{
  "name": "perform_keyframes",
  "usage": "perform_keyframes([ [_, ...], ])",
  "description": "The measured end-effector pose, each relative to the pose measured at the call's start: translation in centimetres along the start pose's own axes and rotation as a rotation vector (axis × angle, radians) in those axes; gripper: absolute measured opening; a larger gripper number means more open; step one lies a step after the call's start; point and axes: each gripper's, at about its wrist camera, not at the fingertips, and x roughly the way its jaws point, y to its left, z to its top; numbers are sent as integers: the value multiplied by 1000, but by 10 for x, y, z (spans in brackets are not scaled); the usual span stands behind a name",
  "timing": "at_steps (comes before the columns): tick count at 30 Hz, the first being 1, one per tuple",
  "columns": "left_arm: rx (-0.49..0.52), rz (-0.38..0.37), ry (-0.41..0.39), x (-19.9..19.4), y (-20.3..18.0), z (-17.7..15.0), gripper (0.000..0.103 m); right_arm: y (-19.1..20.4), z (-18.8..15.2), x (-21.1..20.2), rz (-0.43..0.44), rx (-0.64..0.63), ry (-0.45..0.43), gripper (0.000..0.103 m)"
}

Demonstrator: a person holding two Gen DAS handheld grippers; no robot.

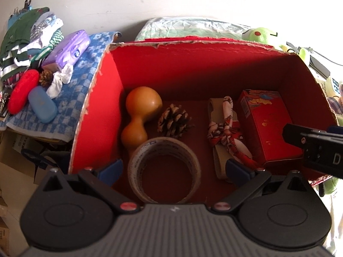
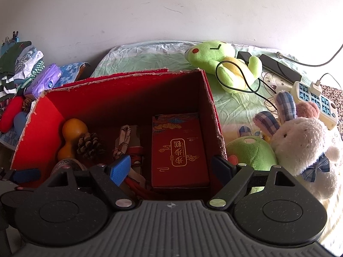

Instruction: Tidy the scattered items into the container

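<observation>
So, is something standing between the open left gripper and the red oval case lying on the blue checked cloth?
Yes. The left gripper sits over the red cardboard box, whose left wall stands between it and the red oval case. It would probably have to lift over that wall.

Red box [image 2: 180, 150]: gold Chinese characters in a framed label, lid top. Right gripper body [image 1: 321, 152]: white letter "D". Tape roll print unreadable.

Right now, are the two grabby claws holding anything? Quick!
Left gripper: open, holding nothing, above the clear tape roll in the red cardboard box.
Right gripper: open, empty, above the red gift box.
</observation>
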Motion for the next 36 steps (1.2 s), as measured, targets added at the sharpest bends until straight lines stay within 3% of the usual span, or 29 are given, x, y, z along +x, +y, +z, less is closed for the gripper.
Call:
perform_keyframes([
  [15, -2, 2, -44, -2, -1, -4, 103, -1, -5, -3, 23, -14, -22, 87],
  [26, 2, 0, -52, -2, -1, -5, 103, 0, -8, -3, 78, -22, -37, 97],
  [29, 1, 0, -51, -2, -1, -4, 102, -1, -9, -5, 80, -18, -44, 96],
  [32, -7, 5, -42, -4, 0, -3, 102, -2, -9, -6, 94, -2, -40, 87],
  [36, -1, 47, -107, -21, 0, 4, 102, -5, -6, -12, 88, 32, -75, 84],
])
